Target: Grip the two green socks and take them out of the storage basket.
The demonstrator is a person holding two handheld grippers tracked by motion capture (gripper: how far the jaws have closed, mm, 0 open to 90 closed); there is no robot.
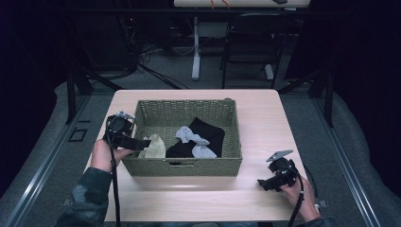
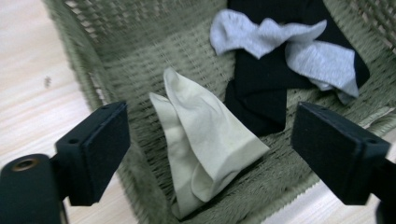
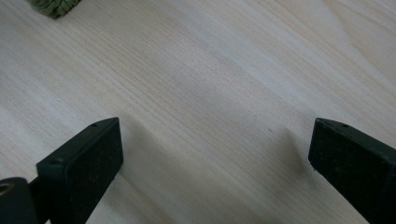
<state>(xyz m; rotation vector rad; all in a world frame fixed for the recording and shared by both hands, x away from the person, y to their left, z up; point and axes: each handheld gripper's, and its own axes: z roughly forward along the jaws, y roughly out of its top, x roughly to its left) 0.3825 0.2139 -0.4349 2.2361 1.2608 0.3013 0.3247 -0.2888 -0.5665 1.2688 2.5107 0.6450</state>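
High view sat above the near edge of the table [image 1: 265, 123], facing forward and down, far enough to take in the whole basket [image 1: 184, 166]. Left gripper view looked close and steeply down into the basket's [image 2: 88, 56] left end, shared with high view. Right gripper view faced bare tabletop [image 3: 210, 93], very close.
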